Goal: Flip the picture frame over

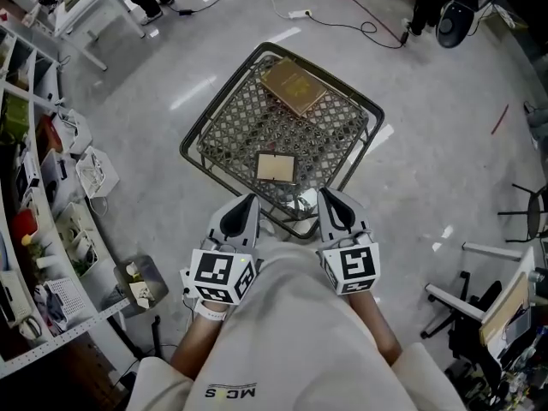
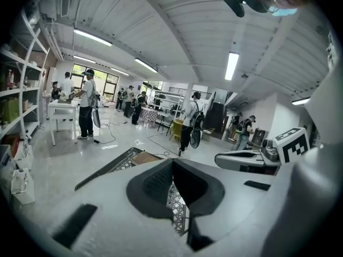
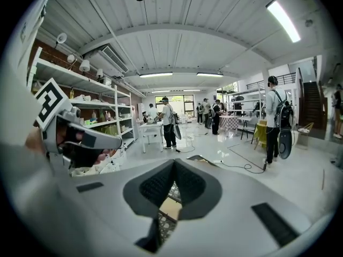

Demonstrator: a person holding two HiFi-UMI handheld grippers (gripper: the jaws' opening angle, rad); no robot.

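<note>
The picture frame point(image 1: 276, 168) lies flat on a black metal lattice table point(image 1: 224, 116), near its front edge, showing a tan face with a thin pale border. My left gripper point(image 1: 249, 199) hovers just short of the table's near corner, left of the frame, its jaws shut on nothing. To the frame's right, at the same height, my right gripper point(image 1: 327, 193) is also shut and empty. In the right gripper view a tan patch of the frame point(image 3: 170, 208) shows below the closed jaws. The left gripper view shows lattice point(image 2: 177, 208) beneath its closed jaws.
A brown flat box point(image 1: 293, 86) lies at the table's far corner. Shelving with clutter point(image 1: 34, 187) runs along the left. Office chairs point(image 1: 479, 306) stand at the right, cables point(image 1: 360, 24) trail on the floor beyond the table, and people stand in the background.
</note>
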